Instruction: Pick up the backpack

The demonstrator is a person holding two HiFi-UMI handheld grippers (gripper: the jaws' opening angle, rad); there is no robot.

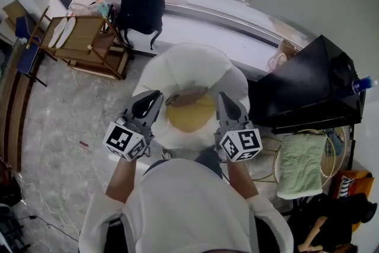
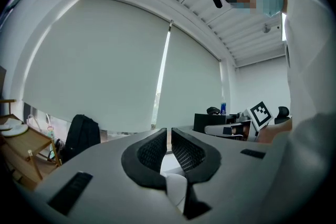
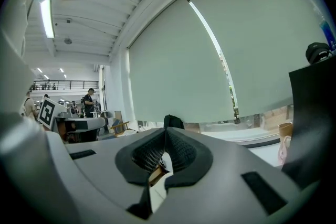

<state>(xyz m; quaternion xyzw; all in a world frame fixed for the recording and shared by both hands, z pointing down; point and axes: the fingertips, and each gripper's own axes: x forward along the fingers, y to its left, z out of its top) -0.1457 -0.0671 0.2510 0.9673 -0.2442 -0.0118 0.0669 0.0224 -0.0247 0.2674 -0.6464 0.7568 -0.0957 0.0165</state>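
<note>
Two grippers were held out roughly level in front of the person, one in each hand, and both had their jaws pressed together on nothing. The left gripper [image 1: 155, 96] showed only a thin slit between its dark ribbed pads in its own view. The right gripper [image 1: 224, 99] had its pads meeting at the tips, with nothing pinched there either. Each carried its marker cube near the person's wrist. Both pointed out over a white rounded seat [image 1: 189, 65] with a tan cushion [image 1: 190, 117] that lay just beyond the jaw tips. The backpack [image 1: 143, 2], black and upright, stood at the far side of the room against the white ledge [image 1: 237, 32] under the window blind [image 2: 115, 60], well apart from both grippers and beyond the seat. In the left gripper view it sat low and to the left of the jaws, while in the right gripper view its top peeked up just above the closed tips. Just left of it stood a wooden folding table [image 1: 89, 49] with white plates [image 1: 61, 32] lying on it. On the right, near the seat, was a large black box [image 1: 308, 92] with a blue-capped bottle [image 1: 362, 83] beside it. Nearer on that side, a green towel [image 1: 301, 164] hung over a wire rack. The floor [image 1: 65, 115] was pale grey marble
</note>
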